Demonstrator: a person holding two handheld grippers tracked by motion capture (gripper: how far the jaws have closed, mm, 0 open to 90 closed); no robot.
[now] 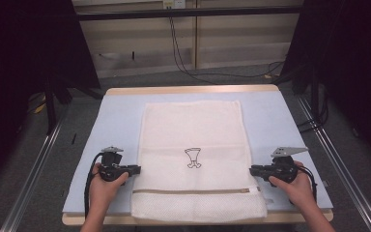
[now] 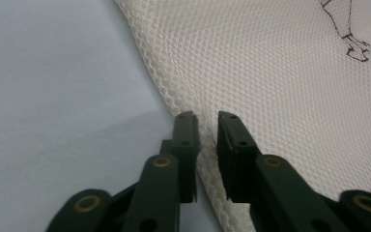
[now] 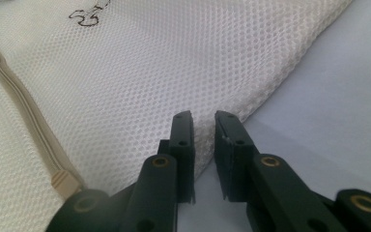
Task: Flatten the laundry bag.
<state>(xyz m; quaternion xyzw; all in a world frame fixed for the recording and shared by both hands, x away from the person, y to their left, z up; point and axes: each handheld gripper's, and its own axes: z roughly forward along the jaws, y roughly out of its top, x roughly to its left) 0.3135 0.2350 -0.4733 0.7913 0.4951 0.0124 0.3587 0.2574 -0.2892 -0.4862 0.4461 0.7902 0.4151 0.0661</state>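
Note:
A white mesh bag lies flat on the pale blue table, with a small dark line drawing at its middle and a beige zip strip across its near end. My left gripper is at the bag's left edge. In the left gripper view the jaws stand a narrow gap apart over that edge of the mesh. My right gripper is at the right edge, its jaws likewise slightly apart over the mesh. The cloth looks flat and unpinched.
Bare table surface lies outside the bag on the left, and more on the right. Metal rails run along both sides of the table. Cables trail on the grey floor behind. Dark curtains hang at both sides.

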